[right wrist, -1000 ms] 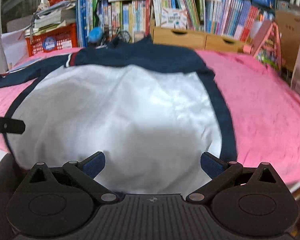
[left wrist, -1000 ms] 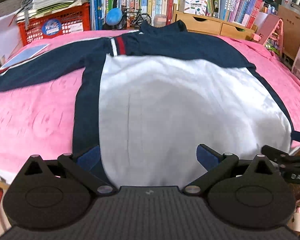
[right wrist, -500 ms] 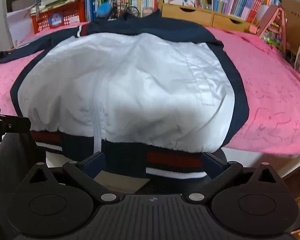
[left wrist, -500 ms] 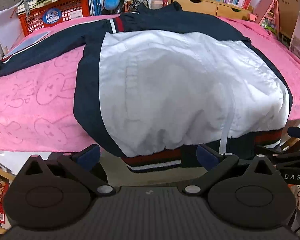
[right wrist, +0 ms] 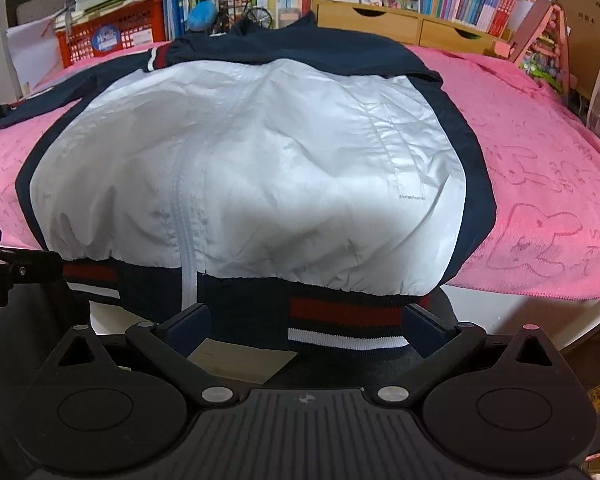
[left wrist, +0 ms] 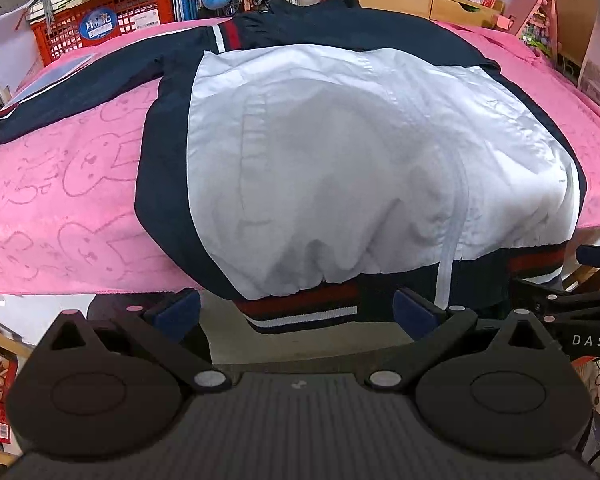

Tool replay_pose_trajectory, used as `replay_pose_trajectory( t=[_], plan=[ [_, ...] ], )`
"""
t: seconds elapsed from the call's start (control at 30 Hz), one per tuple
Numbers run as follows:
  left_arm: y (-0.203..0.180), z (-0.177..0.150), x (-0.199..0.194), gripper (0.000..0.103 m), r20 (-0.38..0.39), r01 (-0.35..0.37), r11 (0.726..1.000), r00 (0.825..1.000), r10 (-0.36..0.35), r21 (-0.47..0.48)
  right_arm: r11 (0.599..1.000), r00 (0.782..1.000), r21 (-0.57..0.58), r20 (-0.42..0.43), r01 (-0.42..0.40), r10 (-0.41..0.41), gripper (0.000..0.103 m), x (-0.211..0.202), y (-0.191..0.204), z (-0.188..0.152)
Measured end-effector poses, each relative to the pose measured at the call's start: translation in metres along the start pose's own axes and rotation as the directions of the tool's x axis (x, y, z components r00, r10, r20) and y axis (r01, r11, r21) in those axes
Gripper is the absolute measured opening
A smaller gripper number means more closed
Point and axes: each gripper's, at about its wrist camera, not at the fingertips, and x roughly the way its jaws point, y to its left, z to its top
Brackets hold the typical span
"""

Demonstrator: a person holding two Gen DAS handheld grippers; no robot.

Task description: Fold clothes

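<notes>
You drew both tongs back off the white-and-navy zip jacket (left wrist: 340,168) within a second; your left gripper (left wrist: 296,312) and right gripper (right wrist: 306,326) gaped wide, empty; it lay spread on the pink towel-covered table (left wrist: 60,200), striped hem overhanging the near edge, unfolded.

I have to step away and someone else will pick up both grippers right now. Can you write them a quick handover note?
Left gripper: open, holding nothing, level with the jacket's hem, left part.
Right gripper: open, holding nothing, at the hem's right part.
Jacket: lies zipped, front up, on the pink blanket; the striped hem hangs over the near edge. One sleeve stretches out to the left; the other is not visible.
Done: jacket laid out; no fold in the body is visible.
Left: grip the hem and fold, probably tucking in the outstretched sleeve first.
</notes>
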Motion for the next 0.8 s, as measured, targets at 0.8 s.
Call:
replay_pose_trajectory(
  t=[0.8],
  plan=[
    [0.018,0.027,-0.001,0.103,0.066,-0.028,1.0,0.997,0.029,-0.01,0.999,0.996,-0.024,0.088,0.023,-0.021,0.103,-0.011,0.005,0.026]
  ],
)
